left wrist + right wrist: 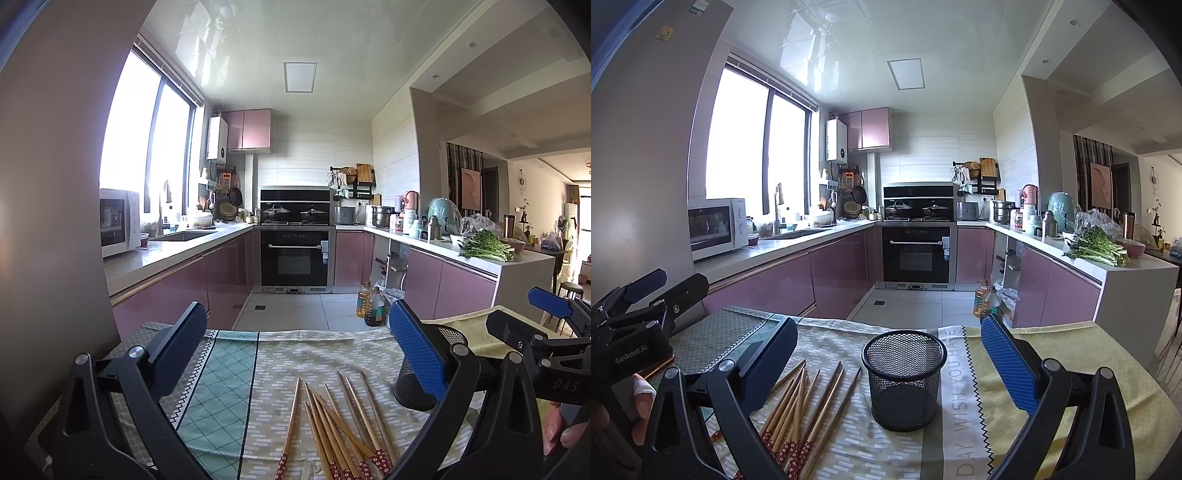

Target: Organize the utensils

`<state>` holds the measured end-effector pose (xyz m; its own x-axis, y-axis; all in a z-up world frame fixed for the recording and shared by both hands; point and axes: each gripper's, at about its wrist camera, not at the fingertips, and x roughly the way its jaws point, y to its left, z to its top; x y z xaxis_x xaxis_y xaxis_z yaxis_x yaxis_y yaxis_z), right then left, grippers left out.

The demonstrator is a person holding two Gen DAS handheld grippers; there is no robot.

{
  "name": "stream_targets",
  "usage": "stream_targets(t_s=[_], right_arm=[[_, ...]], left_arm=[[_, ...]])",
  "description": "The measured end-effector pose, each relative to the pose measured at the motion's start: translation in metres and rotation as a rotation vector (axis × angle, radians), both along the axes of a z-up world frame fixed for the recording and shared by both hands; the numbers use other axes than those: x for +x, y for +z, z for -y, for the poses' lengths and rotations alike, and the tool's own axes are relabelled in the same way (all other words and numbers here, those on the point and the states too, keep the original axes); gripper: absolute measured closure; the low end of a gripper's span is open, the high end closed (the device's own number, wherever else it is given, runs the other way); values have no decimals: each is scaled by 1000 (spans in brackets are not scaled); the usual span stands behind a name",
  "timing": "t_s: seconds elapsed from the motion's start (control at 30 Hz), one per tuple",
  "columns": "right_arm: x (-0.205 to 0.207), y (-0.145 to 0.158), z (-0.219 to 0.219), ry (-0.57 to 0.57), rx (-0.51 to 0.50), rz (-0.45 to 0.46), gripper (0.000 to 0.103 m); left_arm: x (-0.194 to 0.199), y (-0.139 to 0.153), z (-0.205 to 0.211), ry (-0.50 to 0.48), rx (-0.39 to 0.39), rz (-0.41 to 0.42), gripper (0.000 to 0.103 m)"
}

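Chopsticks, thin brown wooden, red-patterned ends (pixel 332 417), loose below left gripper (pixel 295 354): light, stiff, roll-prone; pinch mid-shaft. Black mesh cup (pixel 903 380) ahead of right gripper (pixel 886 354). Both grippers wide, empty

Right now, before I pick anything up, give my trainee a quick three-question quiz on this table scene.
1. True or false: the black mesh cup already holds some chopsticks.
2. Multiple choice: how do the chopsticks lie? A) in a loose fanned pile on the tablecloth B) bundled upright C) spread across the kitchen floor.
3. Fill in: both the left gripper and the right gripper have their jaws ____.

Key:
1. False; the cup looks empty.
2. A, with the red patterned ends toward the cameras.
3. Open, neither holding anything.
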<state>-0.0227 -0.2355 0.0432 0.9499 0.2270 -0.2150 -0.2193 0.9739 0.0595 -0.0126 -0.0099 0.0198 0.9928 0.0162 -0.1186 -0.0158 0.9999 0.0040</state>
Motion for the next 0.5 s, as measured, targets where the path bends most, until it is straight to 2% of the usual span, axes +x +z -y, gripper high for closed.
stream_targets(t_s=[0.5], right_arm=[[1, 0, -1, 0, 1, 0, 7]], left_arm=[[0, 0, -1, 2, -2, 1, 6]])
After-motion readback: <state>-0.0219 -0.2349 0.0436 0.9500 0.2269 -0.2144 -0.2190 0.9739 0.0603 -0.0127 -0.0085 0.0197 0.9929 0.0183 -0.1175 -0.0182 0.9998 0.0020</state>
